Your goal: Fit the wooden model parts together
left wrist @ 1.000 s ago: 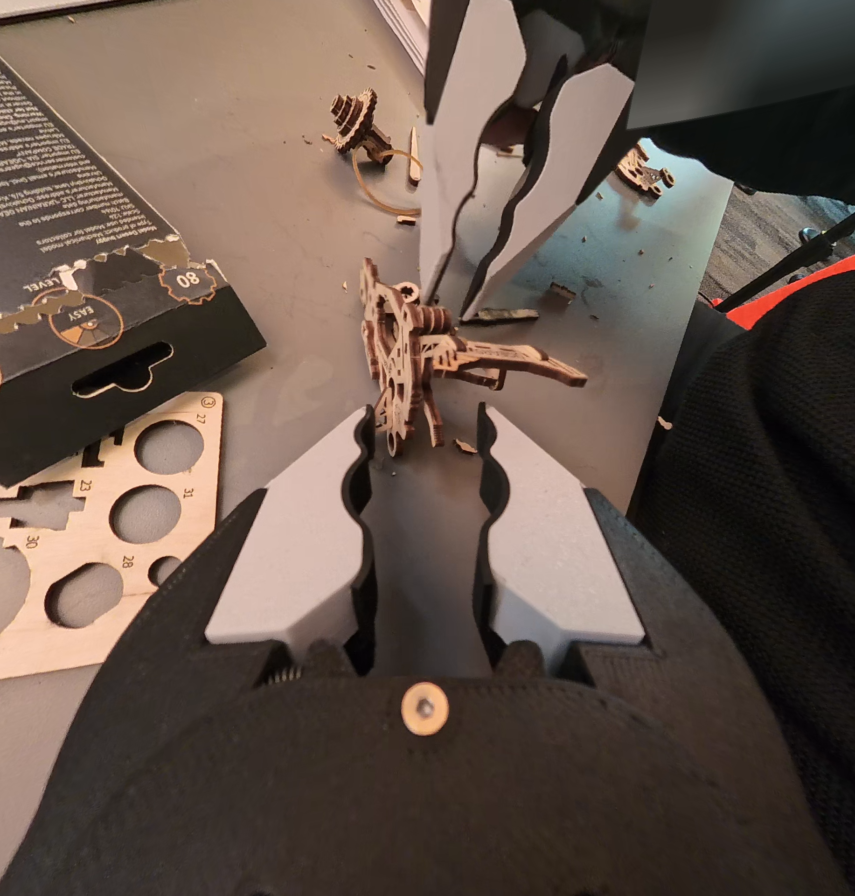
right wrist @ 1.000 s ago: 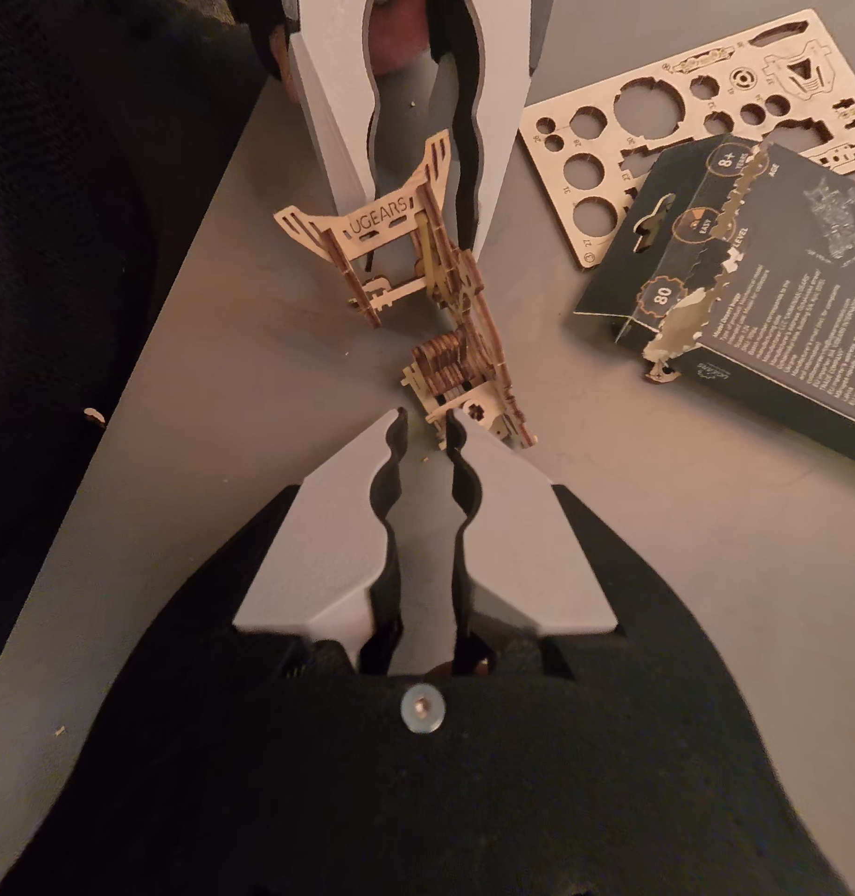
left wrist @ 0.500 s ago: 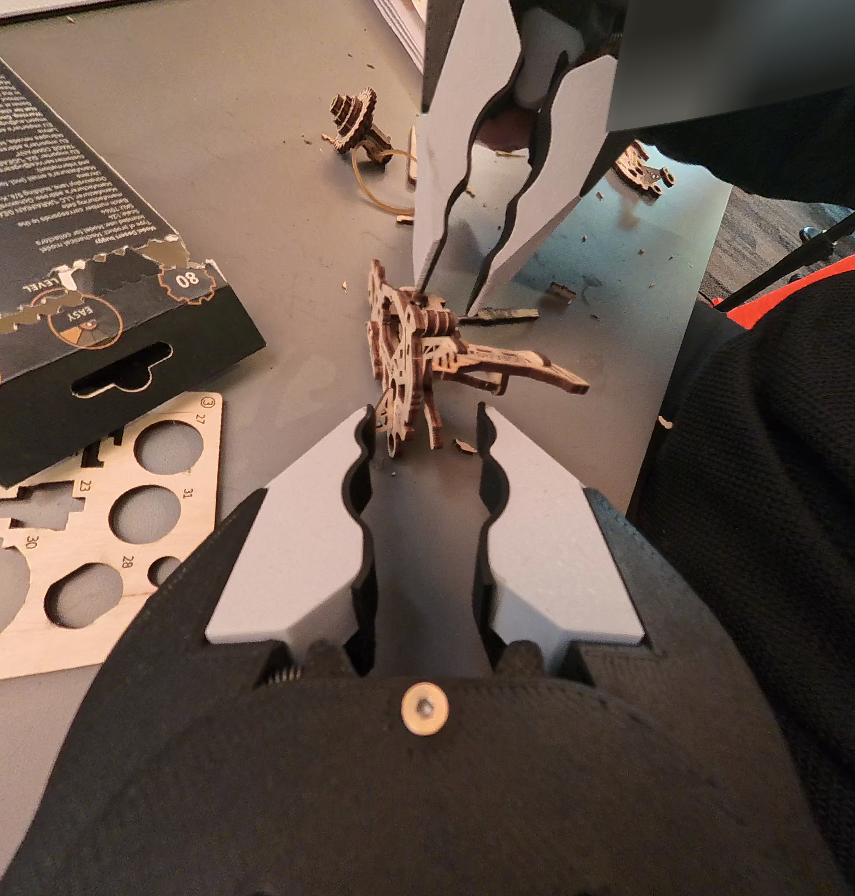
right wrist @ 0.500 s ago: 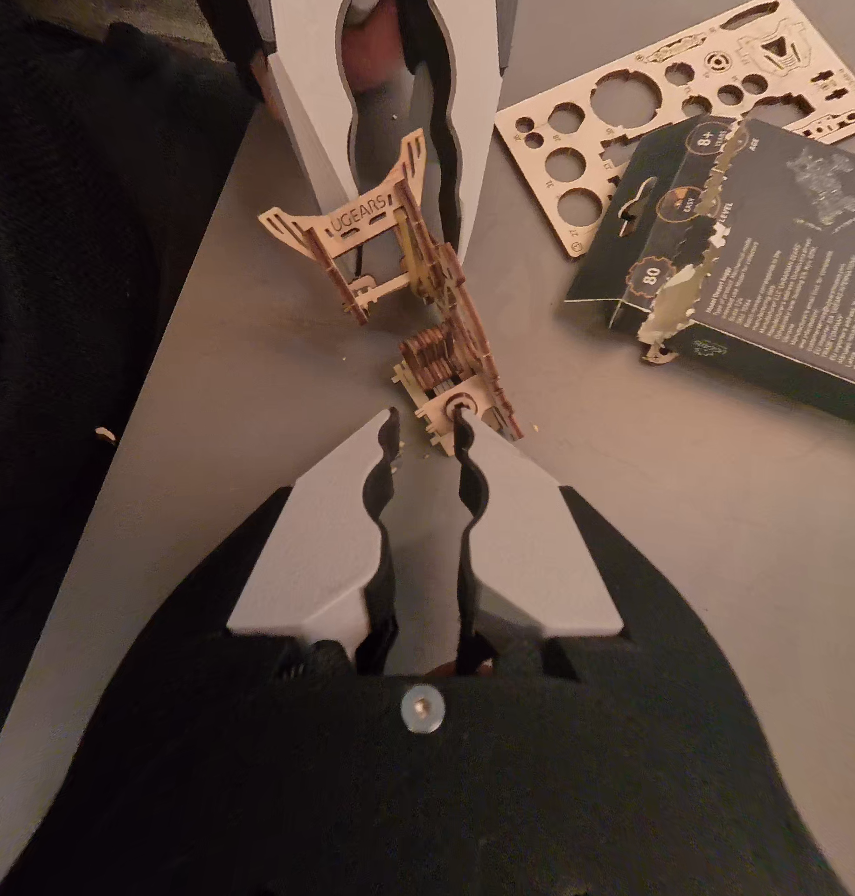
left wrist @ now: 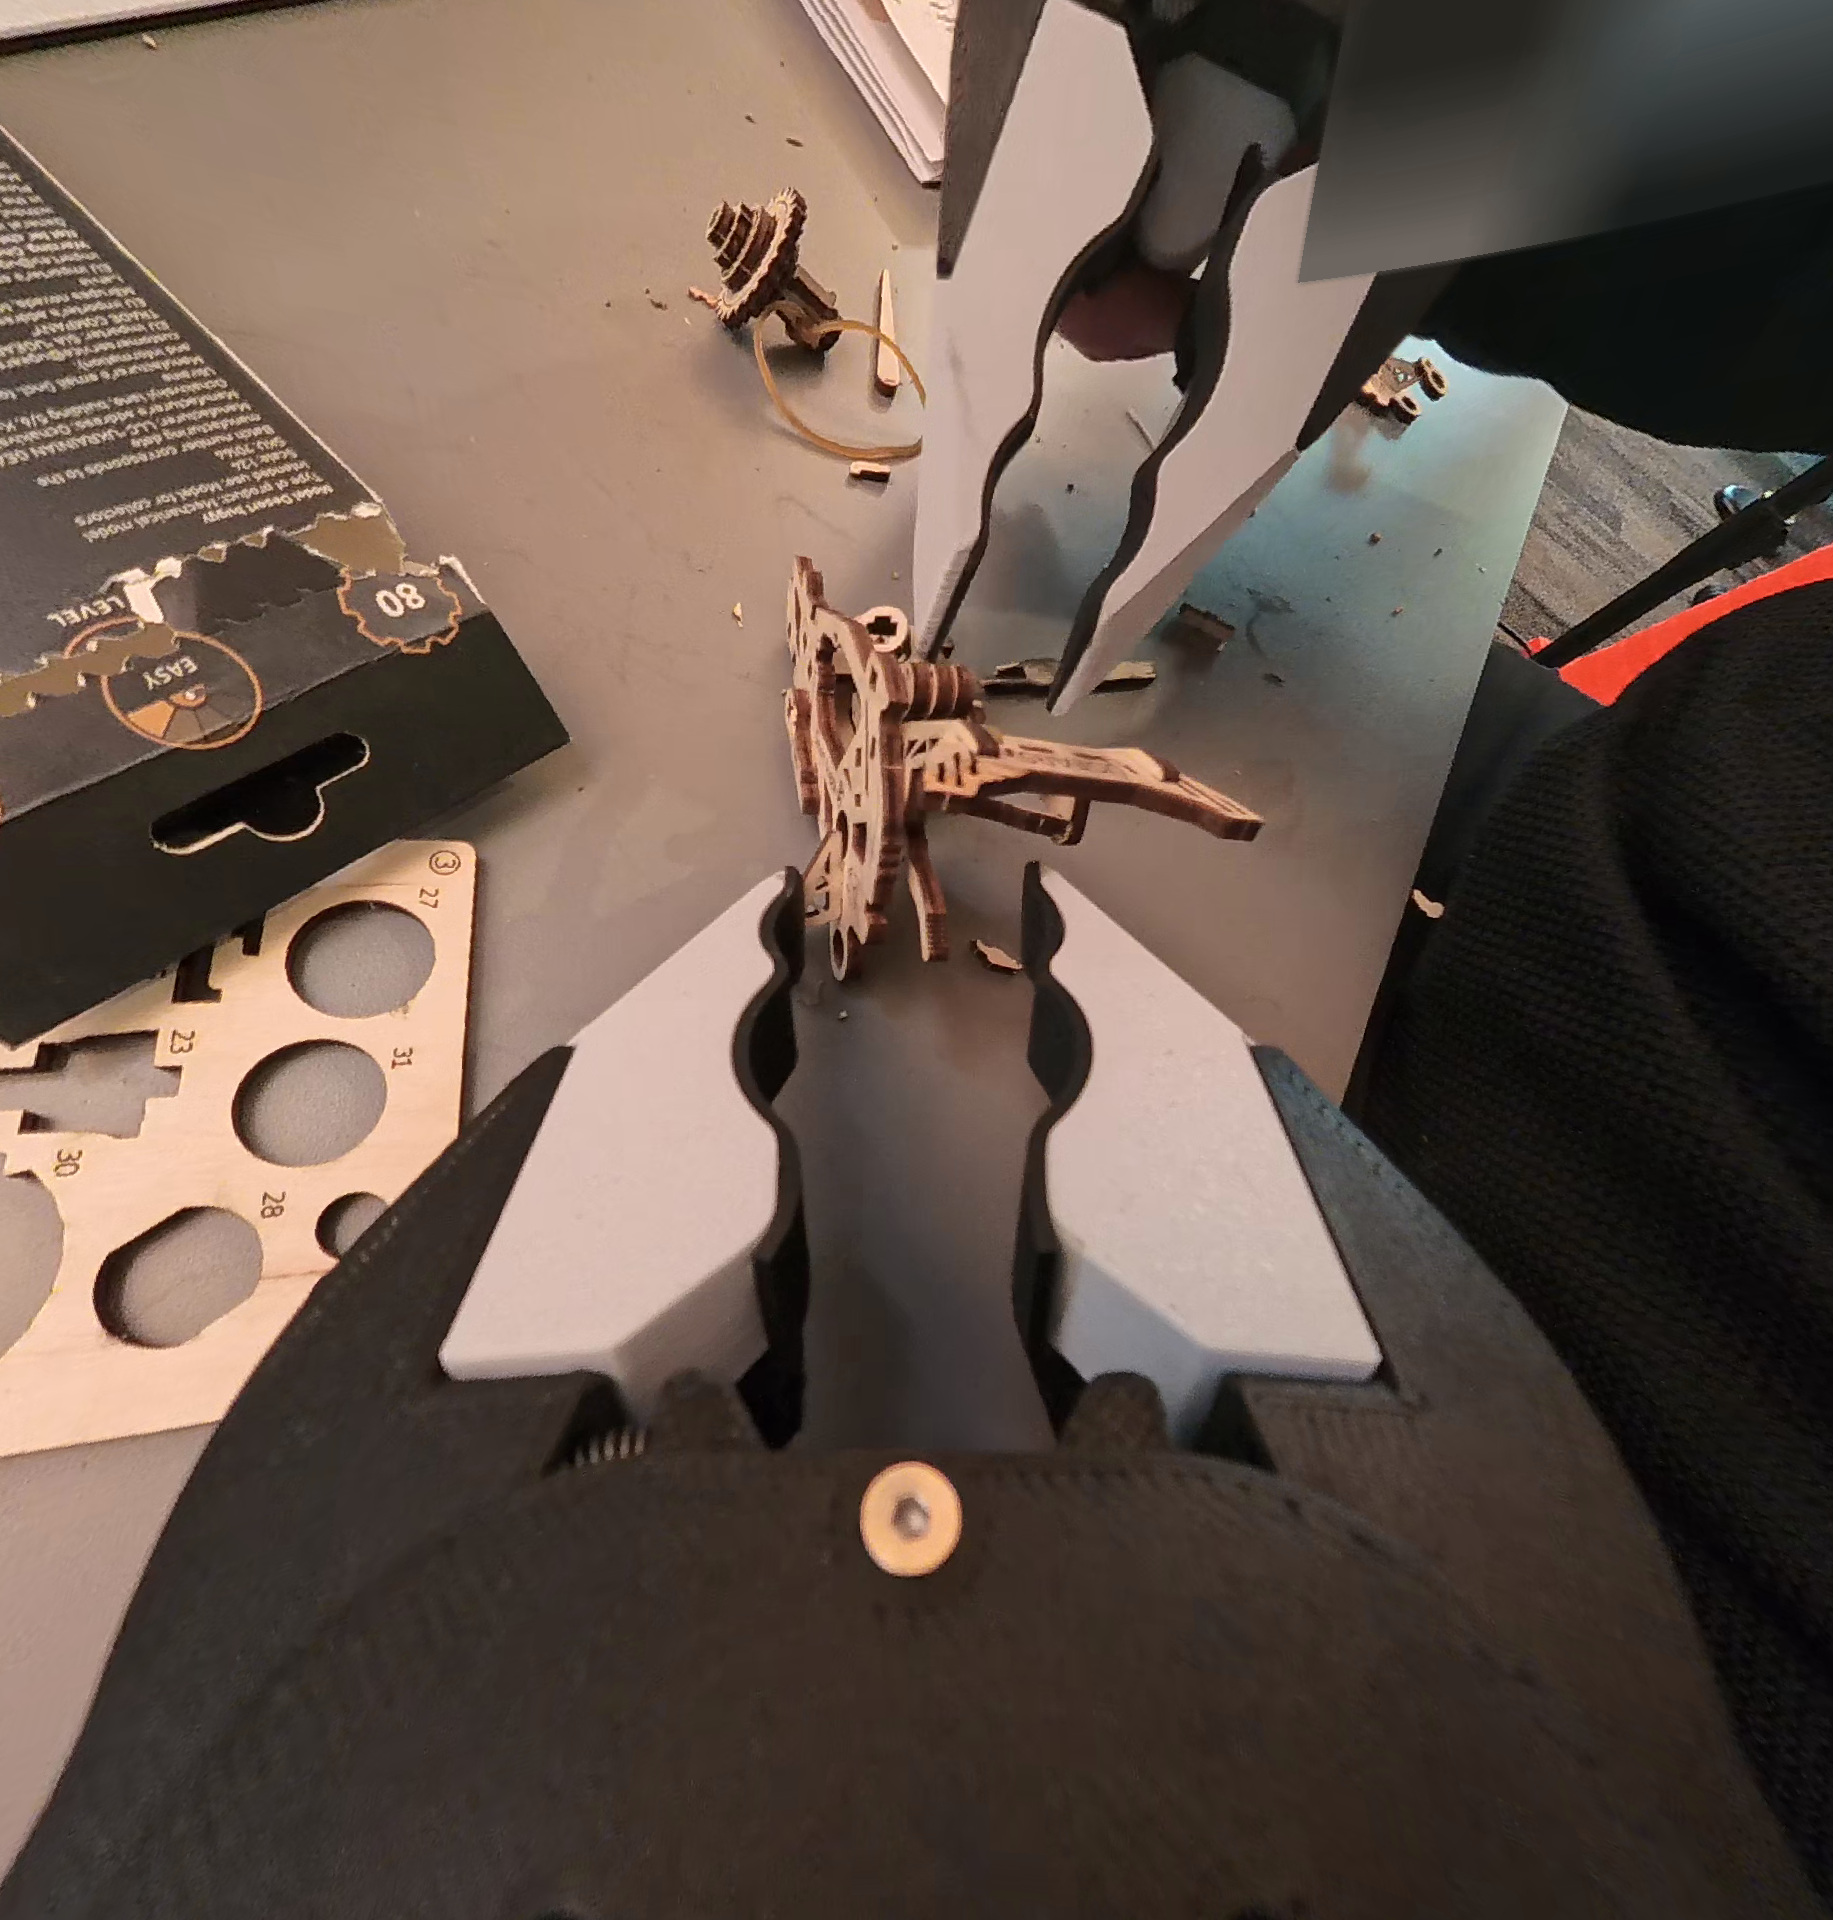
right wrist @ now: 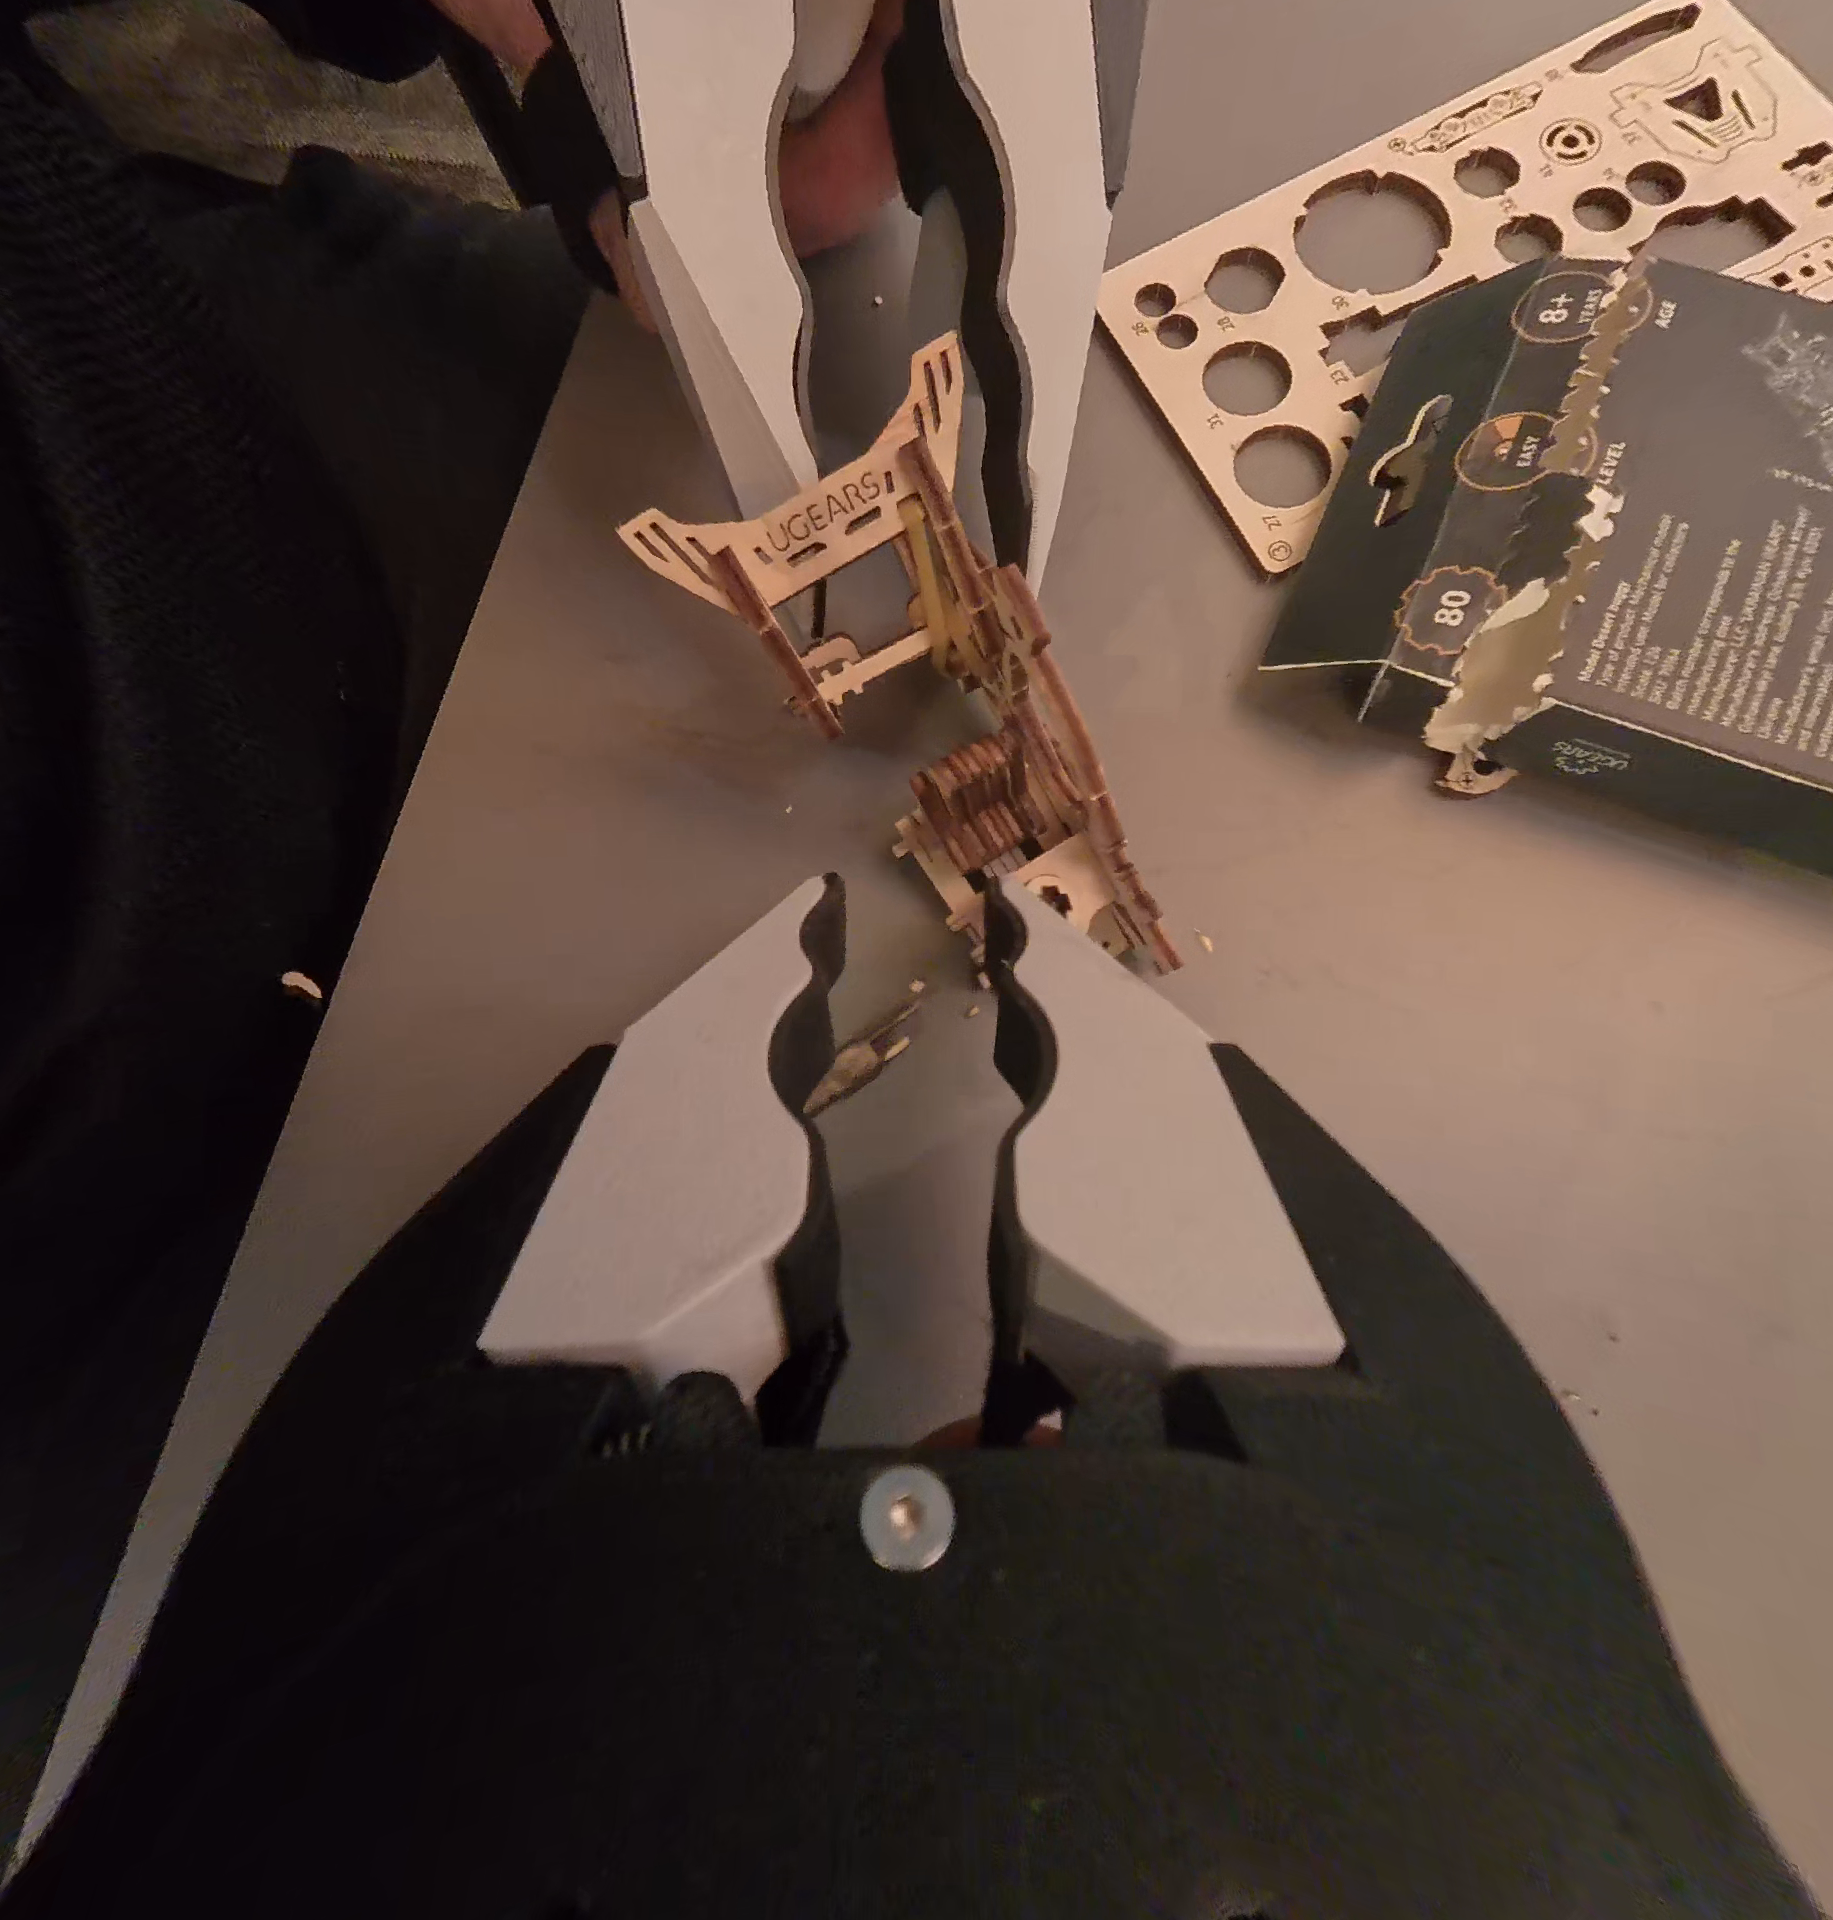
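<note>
In the left wrist view, the left gripper (left wrist: 907,883) fills the lower frame, jaws spread and empty. Just beyond its tips, at frame centre, the wooden model (left wrist: 891,758) lies on the grey table (left wrist: 538,343), its long arm pointing toward the right edge. Beyond it, the right gripper (left wrist: 995,665) comes down from the top, also spread and holding nothing, tips at the model's far end. Both sit equally close, I judge. A gear part (left wrist: 756,260) rests farther off, upper centre.
</note>
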A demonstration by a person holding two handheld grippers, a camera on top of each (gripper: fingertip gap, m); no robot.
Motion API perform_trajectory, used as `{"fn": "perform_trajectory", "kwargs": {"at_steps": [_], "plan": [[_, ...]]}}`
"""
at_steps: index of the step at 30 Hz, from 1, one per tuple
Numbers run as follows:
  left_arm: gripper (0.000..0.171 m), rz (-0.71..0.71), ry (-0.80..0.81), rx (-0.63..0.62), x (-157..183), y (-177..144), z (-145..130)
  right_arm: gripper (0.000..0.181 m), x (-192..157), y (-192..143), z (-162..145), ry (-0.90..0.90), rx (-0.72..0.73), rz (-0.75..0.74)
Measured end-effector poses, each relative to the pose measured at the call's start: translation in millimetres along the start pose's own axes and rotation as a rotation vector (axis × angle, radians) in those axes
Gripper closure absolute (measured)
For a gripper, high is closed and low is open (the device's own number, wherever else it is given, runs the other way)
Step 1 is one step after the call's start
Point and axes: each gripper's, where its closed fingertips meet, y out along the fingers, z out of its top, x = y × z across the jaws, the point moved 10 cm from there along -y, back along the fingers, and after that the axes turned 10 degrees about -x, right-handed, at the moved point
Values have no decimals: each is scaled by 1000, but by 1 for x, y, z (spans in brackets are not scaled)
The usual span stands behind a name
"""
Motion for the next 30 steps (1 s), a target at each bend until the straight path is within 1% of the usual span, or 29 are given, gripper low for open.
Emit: {"fn": "perform_trajectory", "kwargs": {"at_steps": [5, 8, 12, 26, 28, 30], "plan": [[132, 0, 1, 0, 0, 0, 0, 156, 4, -9, -3, 48, 45, -41], [132, -1, 0, 0, 0, 0, 0, 153, 7, -8, -6, 79, 31, -47], [132, 2, 0, 0, 0, 0, 0, 153, 5, -4, -7, 63, 13, -36], [134, 6, 3, -2, 0, 0, 0, 156, -4, -5, -8, 79, 18, -12], [136, 7, 5, -5, 1, 1, 0, 156, -6, -5, -8, 79, 18, -11], [141, 5, 14, -13, 2, 1, 0, 156, -7, -5, -8, 82, 15, -21]]}}
